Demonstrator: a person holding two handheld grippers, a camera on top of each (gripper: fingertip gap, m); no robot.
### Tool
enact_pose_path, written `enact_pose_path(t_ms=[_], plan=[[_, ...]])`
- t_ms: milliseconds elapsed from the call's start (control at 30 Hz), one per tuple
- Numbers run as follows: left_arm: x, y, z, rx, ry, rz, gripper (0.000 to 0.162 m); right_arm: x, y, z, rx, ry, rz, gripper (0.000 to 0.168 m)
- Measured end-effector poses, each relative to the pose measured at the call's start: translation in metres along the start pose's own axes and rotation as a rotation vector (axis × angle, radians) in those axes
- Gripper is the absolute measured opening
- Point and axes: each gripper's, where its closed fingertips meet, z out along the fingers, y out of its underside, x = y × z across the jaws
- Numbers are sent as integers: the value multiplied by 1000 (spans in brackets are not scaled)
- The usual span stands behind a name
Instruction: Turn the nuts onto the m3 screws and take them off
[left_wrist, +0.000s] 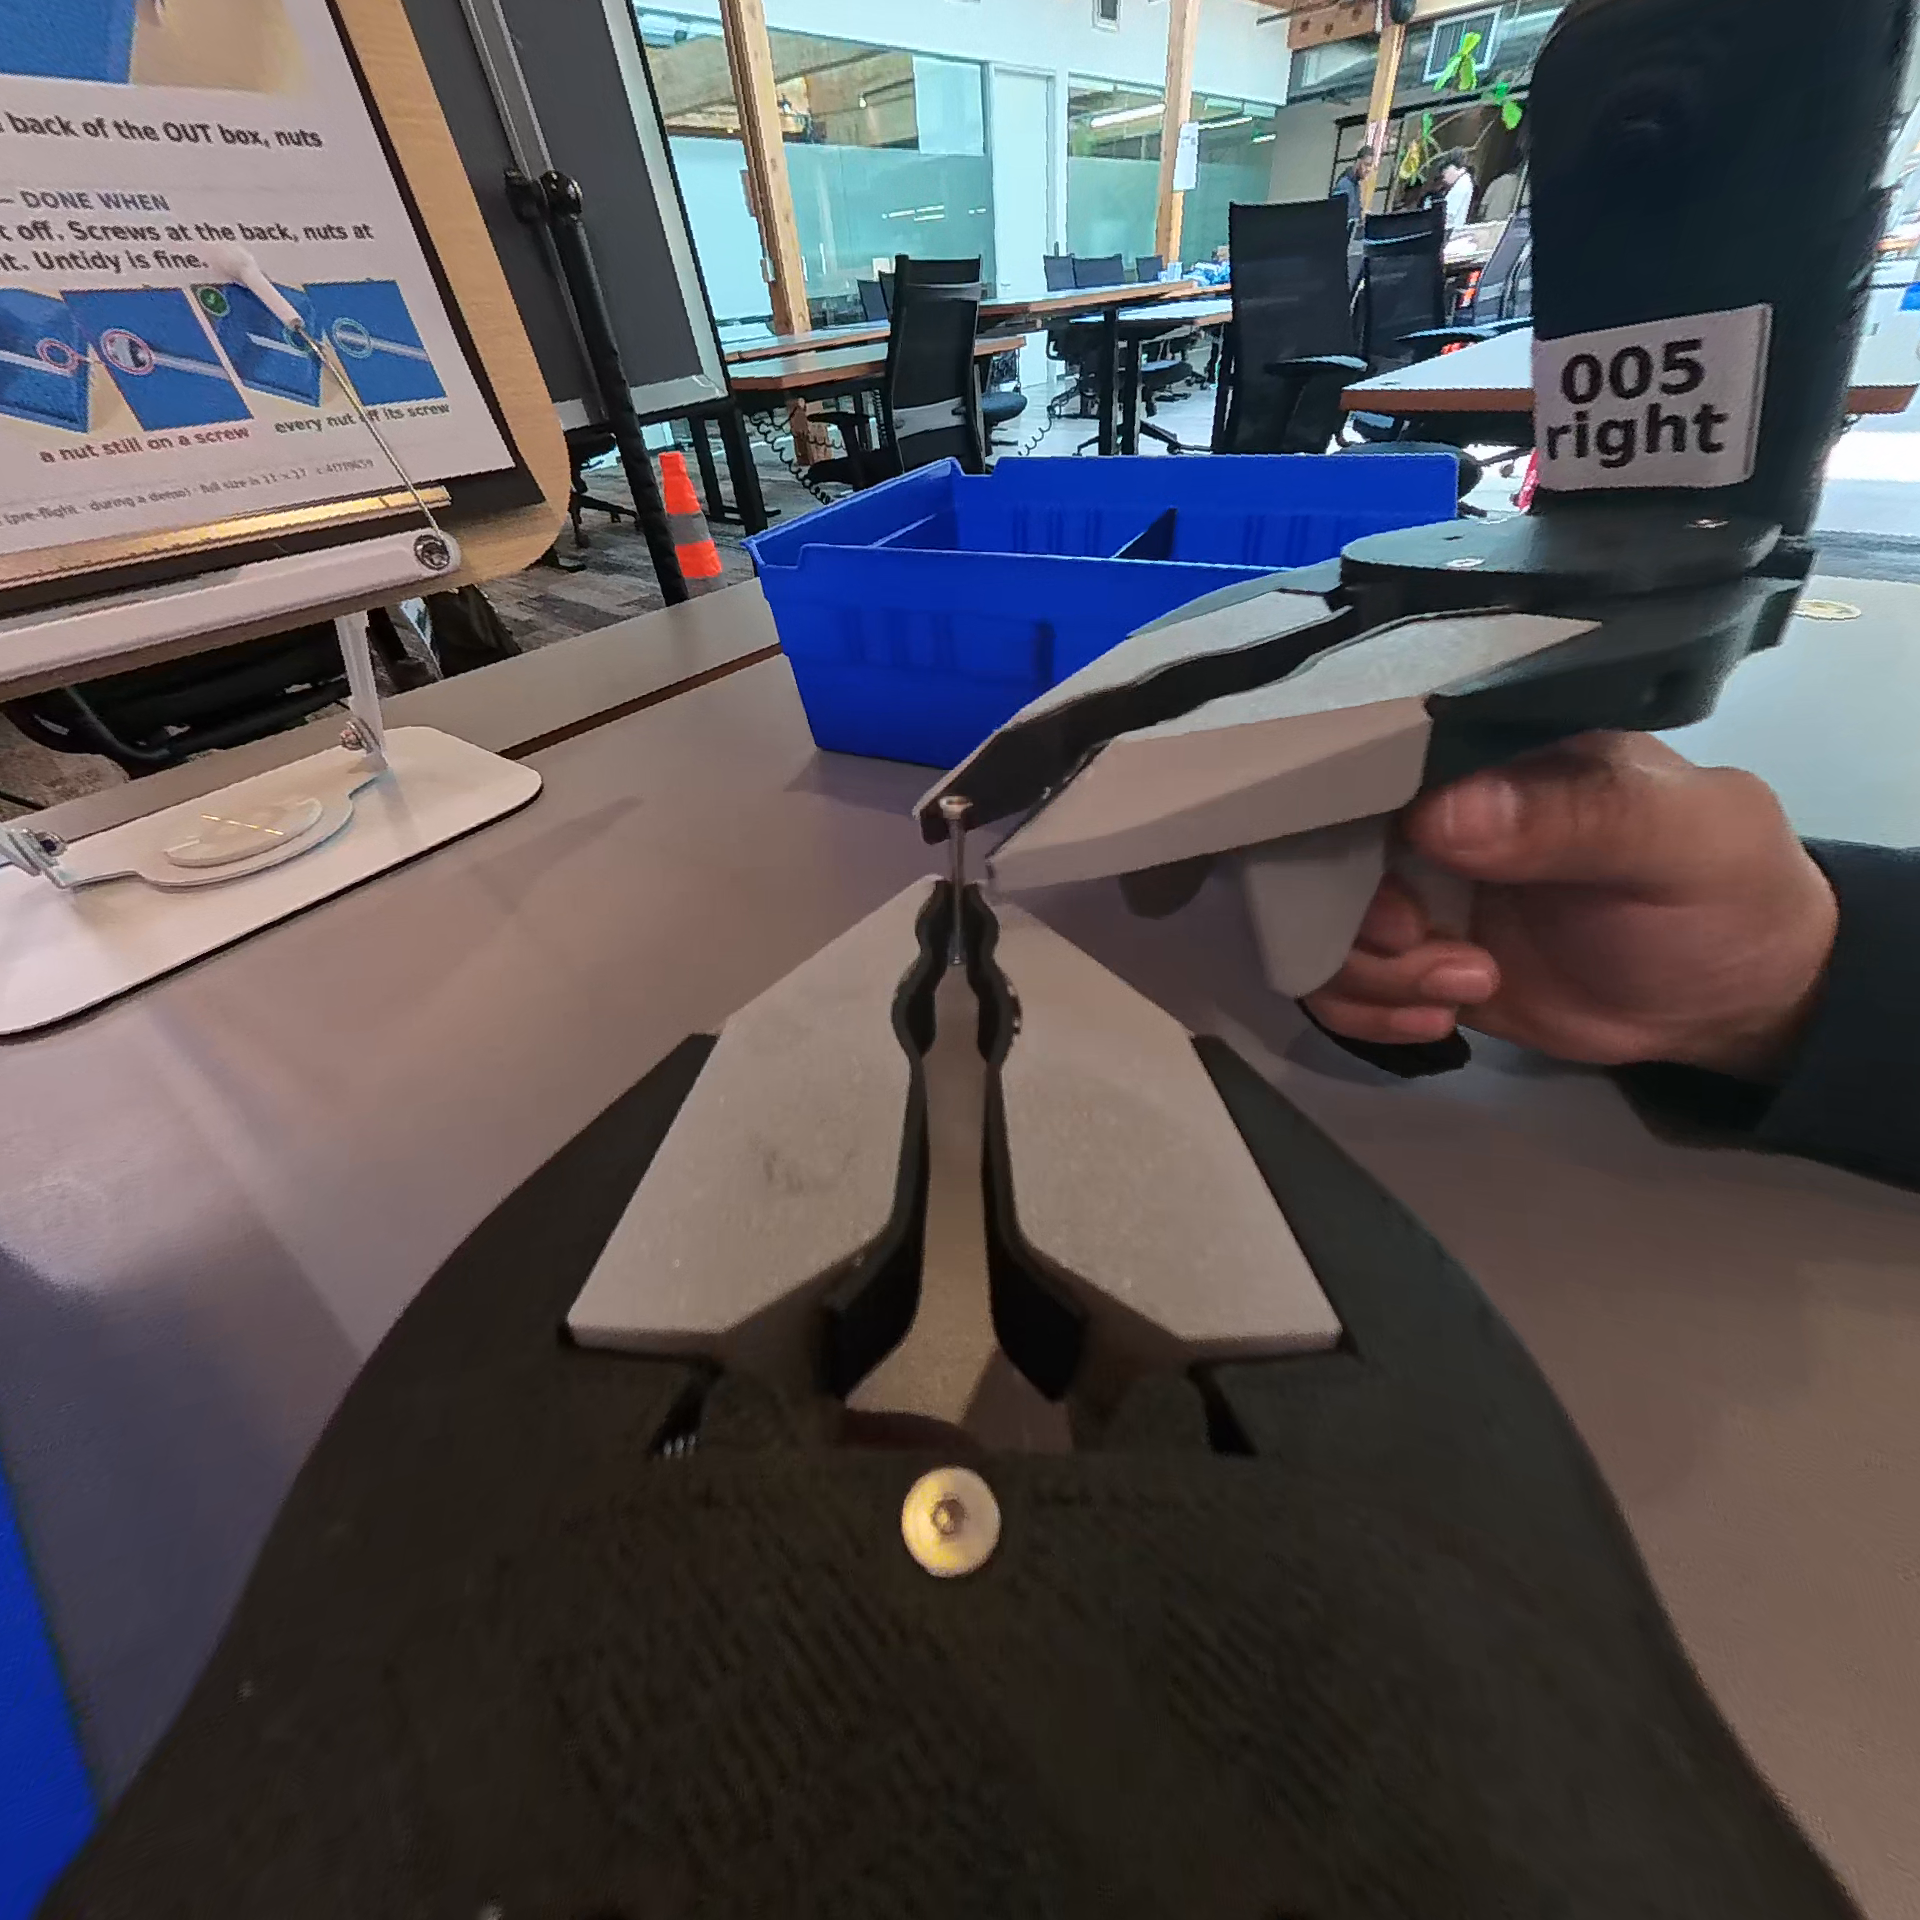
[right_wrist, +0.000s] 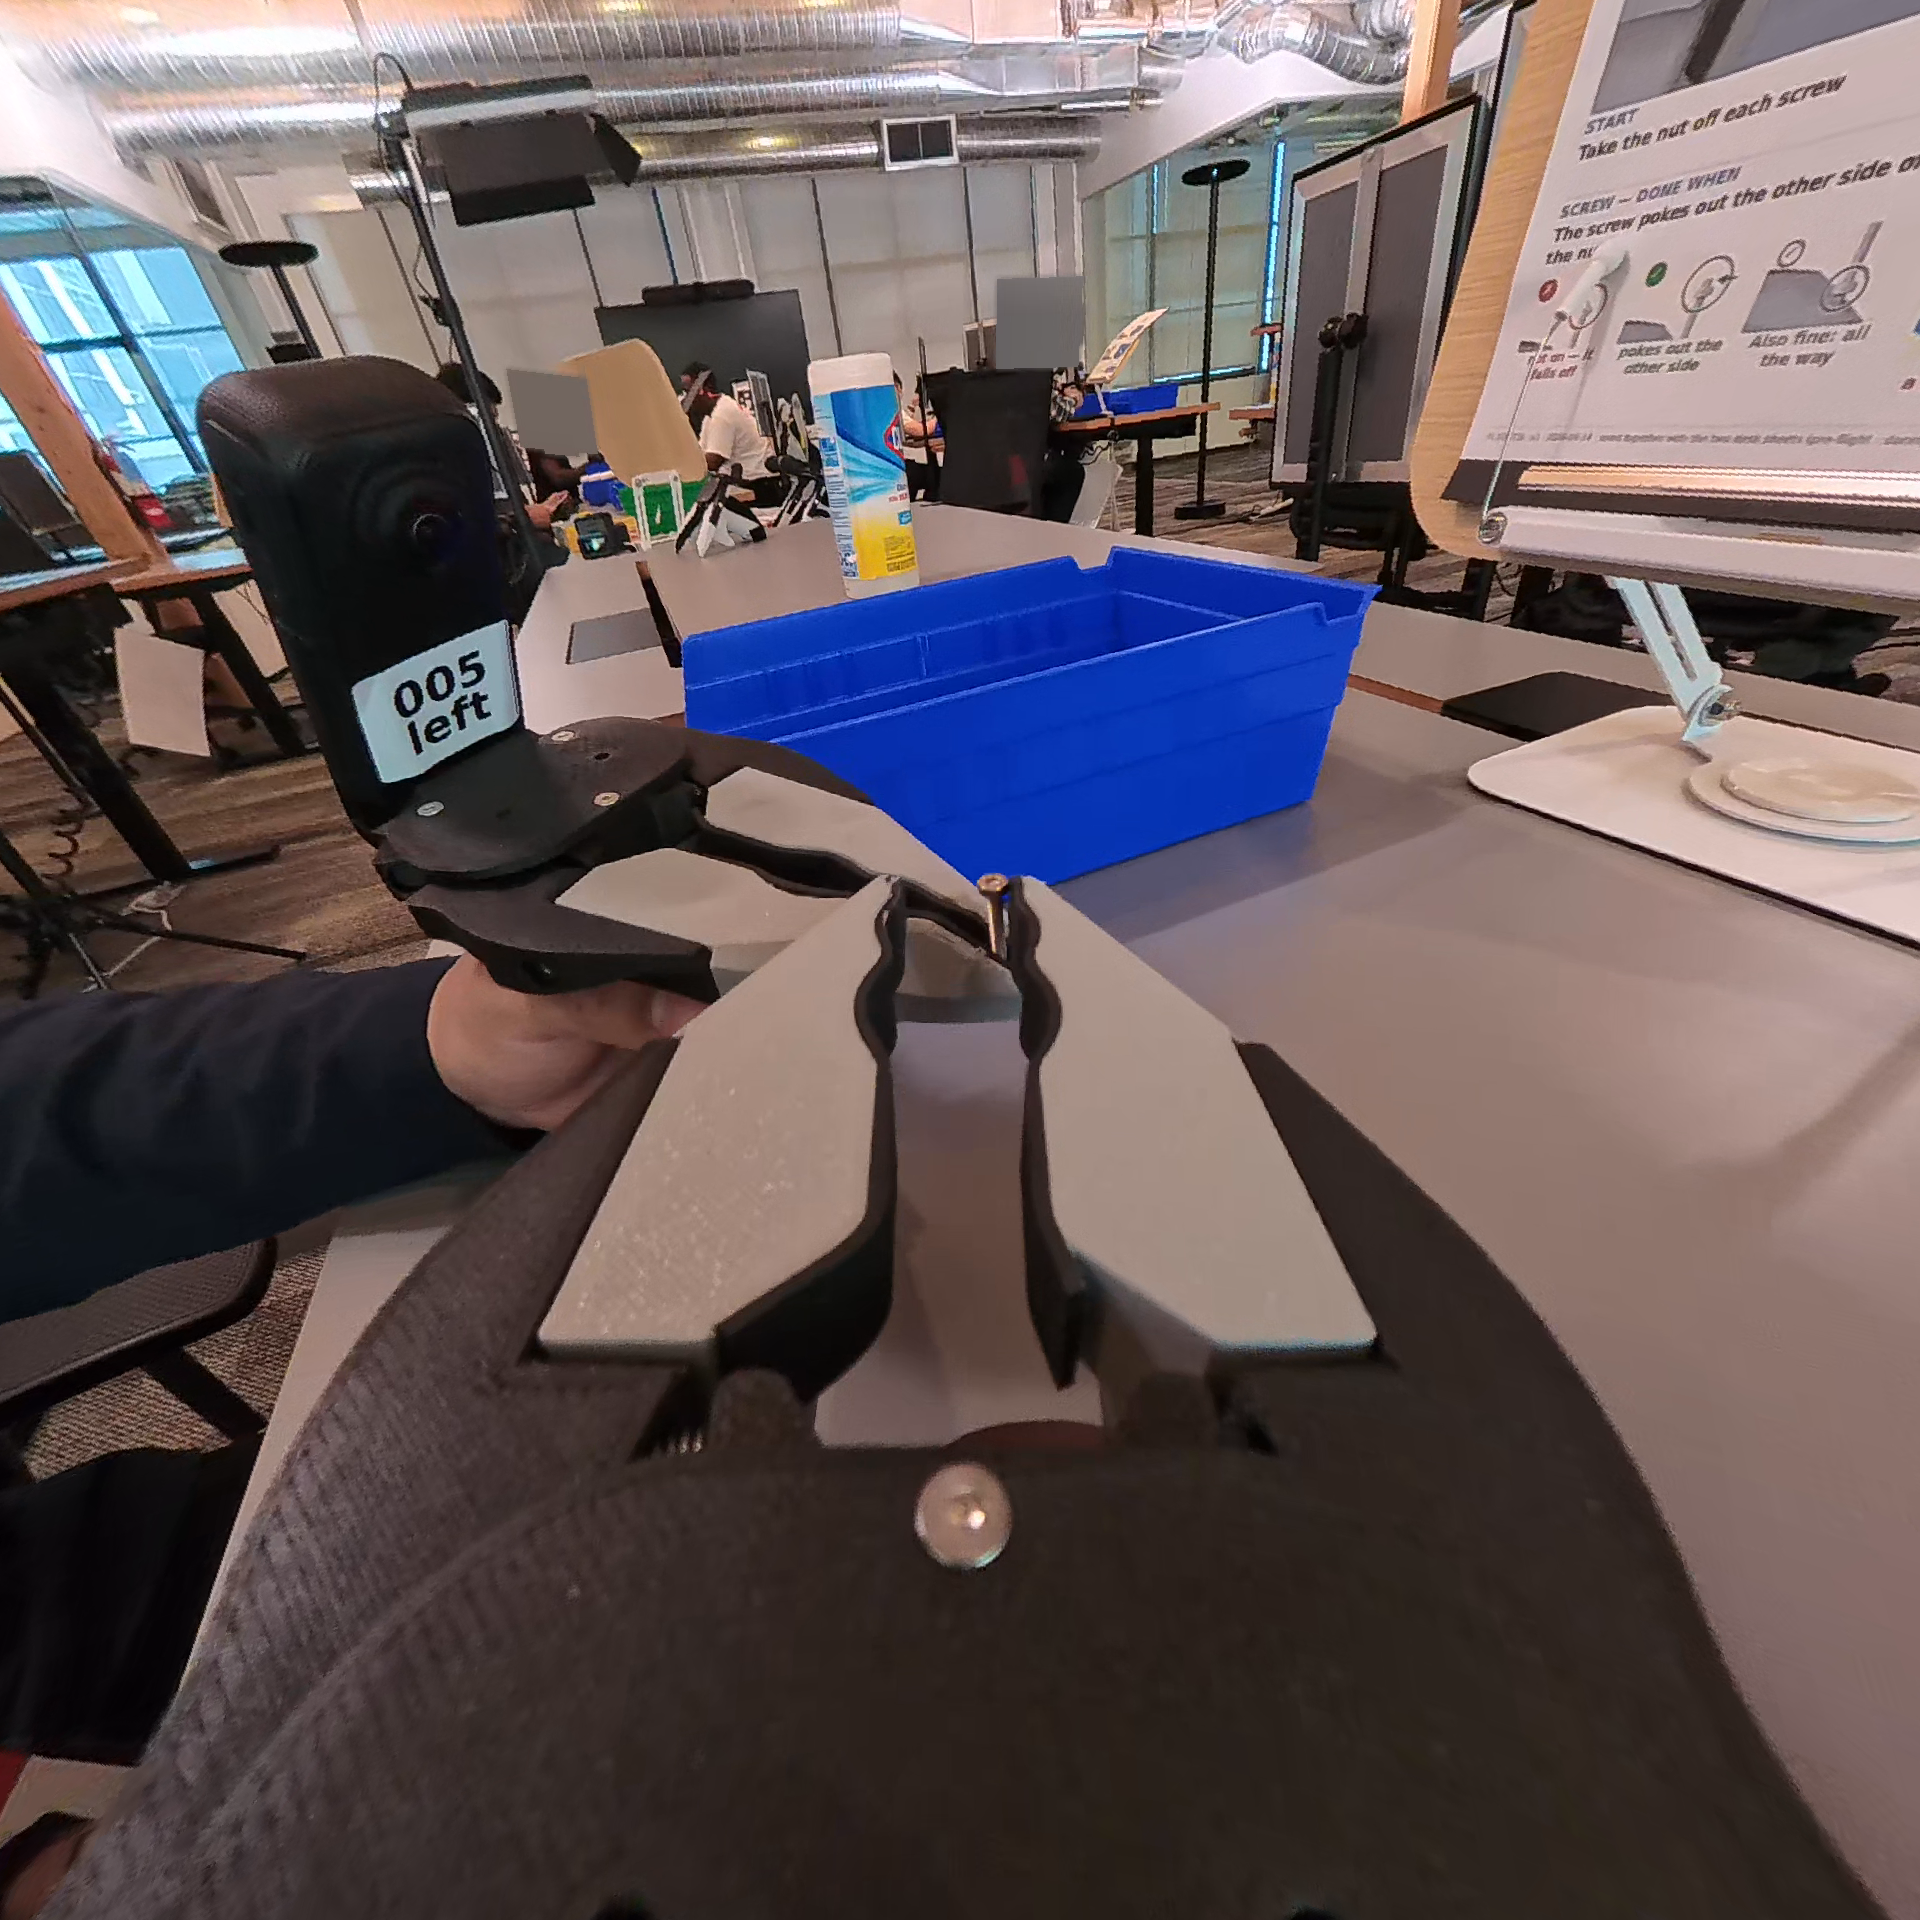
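M3 screw (left_wrist: 953, 868): one, silver, long axis close to upright, head at the top, slightly tilted in the right wrist view (right_wrist: 994, 914). It stands in the air above the grey table (left_wrist: 416, 1039), well apart from the table edges. No nut can be made out on it; too small to tell.

Left gripper (left_wrist: 956, 914): one, grey fingers on a black body, tips pressed together on the lower shank of the screw. In the right wrist view it comes in from the left (right_wrist: 977, 935), held by a hand (right_wrist: 540, 1039) in a dark sleeve.

Right gripper (right_wrist: 956, 904): one, fingers spread a little, tips at either side of the screw's top; the screw lies against the right-hand finger, the left-hand finger stands apart from it. In the left wrist view it reaches in from the right (left_wrist: 961, 831), held by a hand (left_wrist: 1600, 914), its tips at the screw head.

Blue bin (left_wrist: 1039, 623): one, open-topped, with a divider inside, on the table just beyond the grippers. Bare table lies between bin and grippers, and to the near side.

Instruction sheet on a white stand (left_wrist: 260, 810): one, at the far left of the left wrist view, far right of the right wrist view (right_wrist: 1714, 769).

Wipes canister (right_wrist: 862, 478): one, upright, beyond the bin.

Orange cone (left_wrist: 688, 514): one, on the floor past the table's far edge.
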Motion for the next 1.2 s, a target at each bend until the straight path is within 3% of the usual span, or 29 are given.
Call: enact_pose_path(t_ms=[267,667,1200], plan=[[12,1,2,-8,38,45,0,3,2,2,-8,18,-12,2],[10,2,3,-12,42,24,0,5,1,2,-8,27,2,1],[4,1,1,-4,21,-5,0,15,-30,-22,125,105,-32,2]])
